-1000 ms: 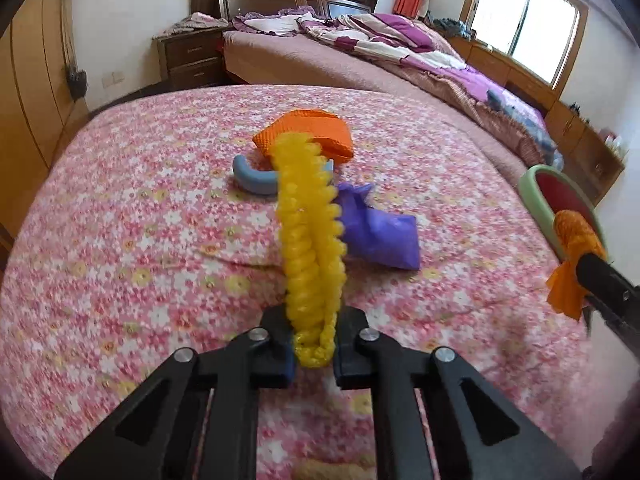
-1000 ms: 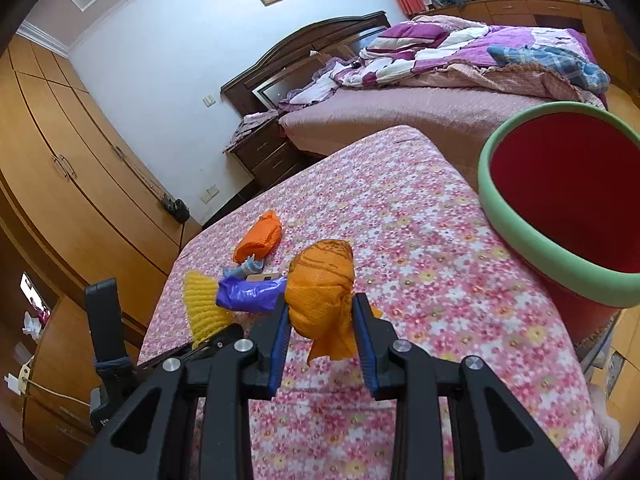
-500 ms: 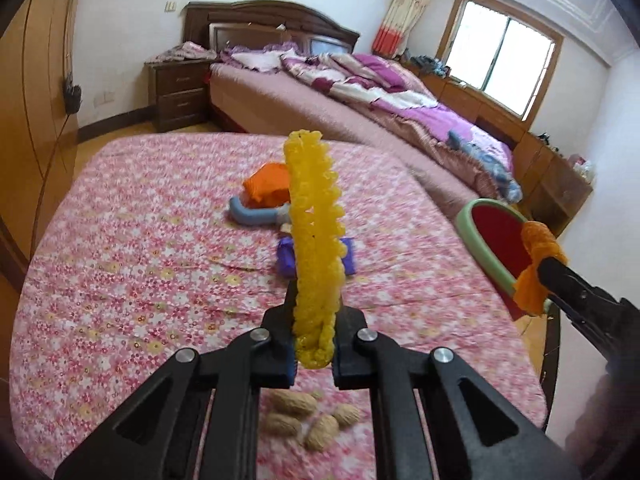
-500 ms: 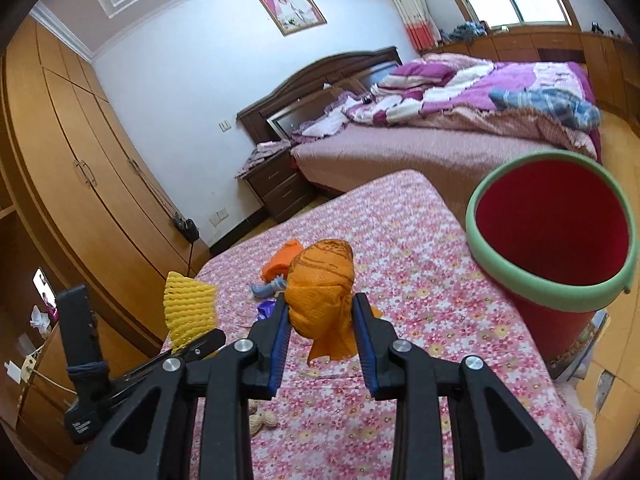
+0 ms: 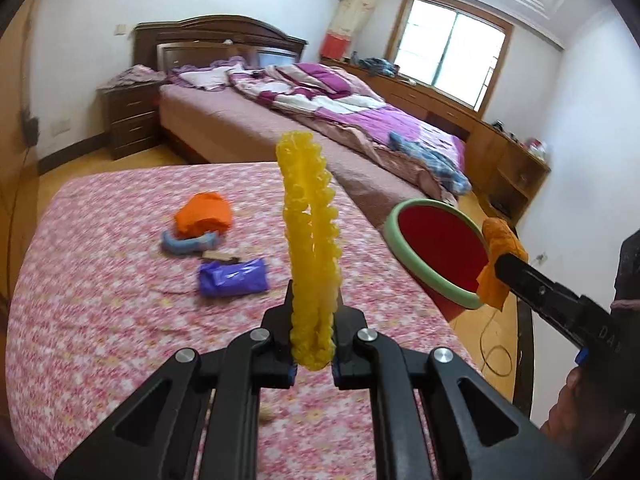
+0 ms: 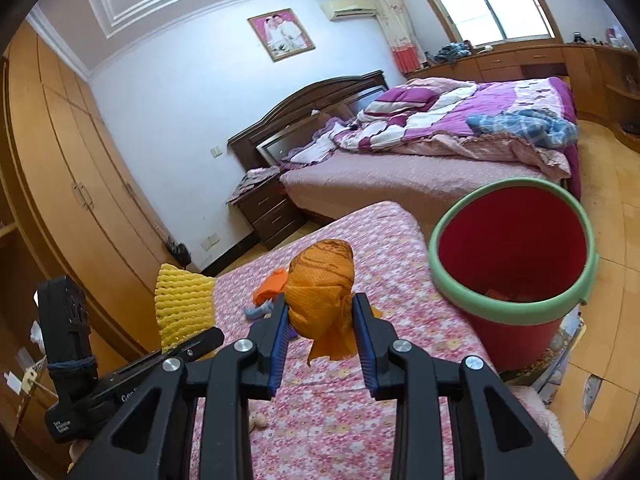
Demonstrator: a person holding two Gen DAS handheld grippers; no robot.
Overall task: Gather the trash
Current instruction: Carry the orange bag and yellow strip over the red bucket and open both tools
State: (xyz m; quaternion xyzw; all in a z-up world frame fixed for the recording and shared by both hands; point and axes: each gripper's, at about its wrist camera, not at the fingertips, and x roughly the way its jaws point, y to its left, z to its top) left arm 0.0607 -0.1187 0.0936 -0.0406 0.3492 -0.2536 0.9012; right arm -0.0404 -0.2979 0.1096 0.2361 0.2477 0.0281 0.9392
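My left gripper (image 5: 313, 336) is shut on a yellow foam net (image 5: 310, 240) that stands upright above the floral tablecloth (image 5: 100, 320). My right gripper (image 6: 320, 320) is shut on a crumpled orange net ball (image 6: 322, 292); it also shows in the left wrist view (image 5: 500, 256), held at the rim of the red bucket (image 5: 436, 248) with a green rim. The bucket (image 6: 512, 248) stands off the table's right edge. On the table lie an orange bag (image 5: 204, 214), a blue curved piece (image 5: 188, 242) and a purple wrapper (image 5: 234, 278).
A bed with purple bedding (image 5: 320, 108) stands behind the table. A dark nightstand (image 5: 128, 120) is at the far left, wooden wardrobes (image 6: 60, 184) on the left wall. A peanut (image 6: 258, 422) lies on the cloth near my grippers.
Both grippers have risen and drawn back from the table while still holding their loads. The right gripper with the orange ball has moved closer to the bucket.
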